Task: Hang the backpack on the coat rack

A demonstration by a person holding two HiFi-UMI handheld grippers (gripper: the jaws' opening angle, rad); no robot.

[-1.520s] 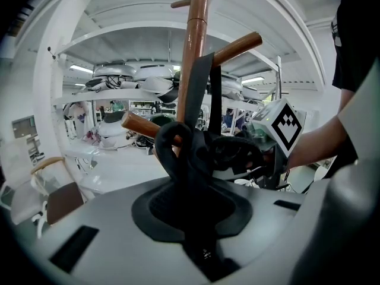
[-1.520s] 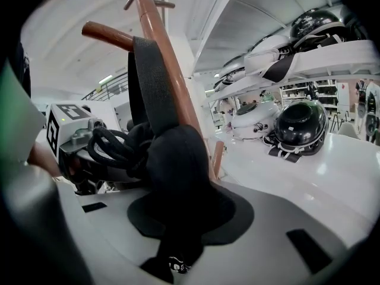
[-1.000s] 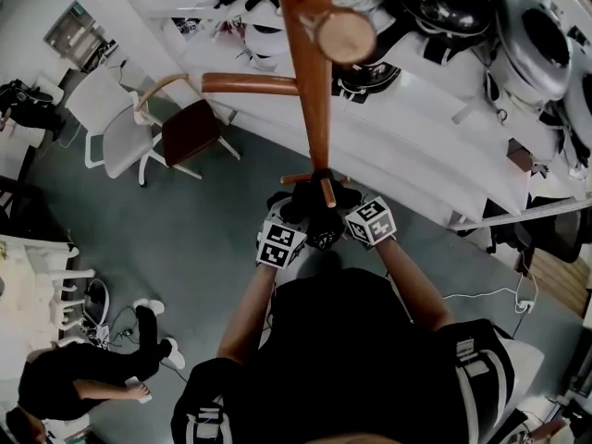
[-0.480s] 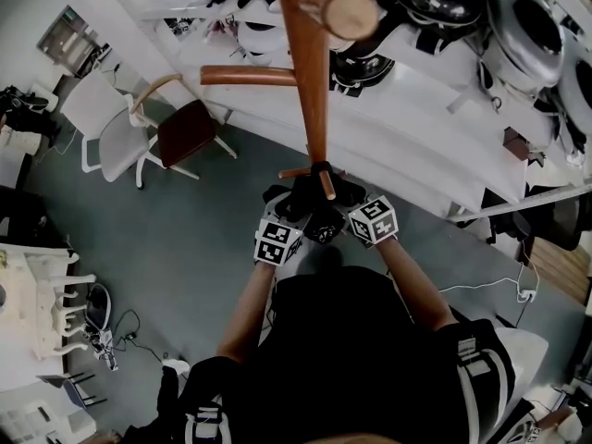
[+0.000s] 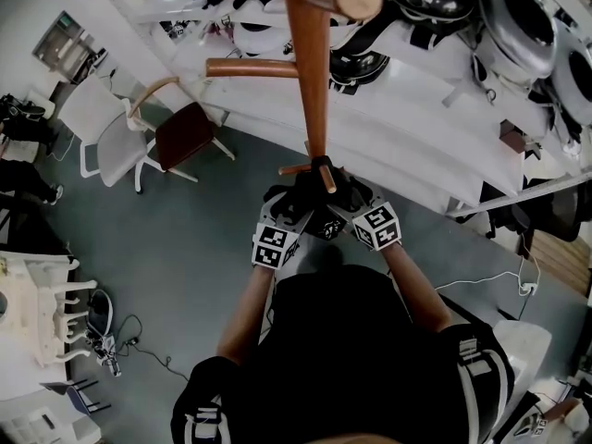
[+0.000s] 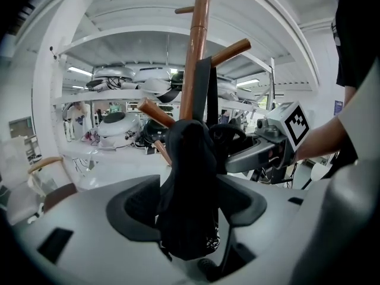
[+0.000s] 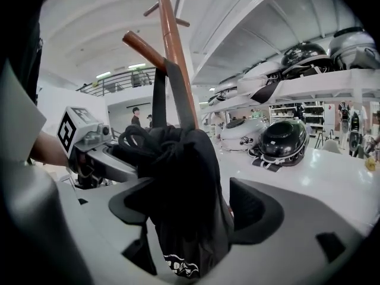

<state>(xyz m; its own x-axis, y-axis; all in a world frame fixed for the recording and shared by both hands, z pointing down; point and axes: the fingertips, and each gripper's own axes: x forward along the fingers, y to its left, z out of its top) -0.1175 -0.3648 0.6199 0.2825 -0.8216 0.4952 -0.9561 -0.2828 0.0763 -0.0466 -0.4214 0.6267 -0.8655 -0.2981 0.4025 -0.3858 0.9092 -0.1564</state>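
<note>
Both our left gripper [image 6: 189, 203] and right gripper [image 7: 196, 209] are opening around the seemingly soft, light backpack [image 5: 301, 202], hanging by its strap [image 6: 205, 94] from the coat rack [image 5: 314, 91] mid-frame; we'd grasp the strap.

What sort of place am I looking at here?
Probably a helmet showroom or storeroom: long white shelves lined with helmets, plus a wooden coat rack and a chair on a grey floor.
</note>
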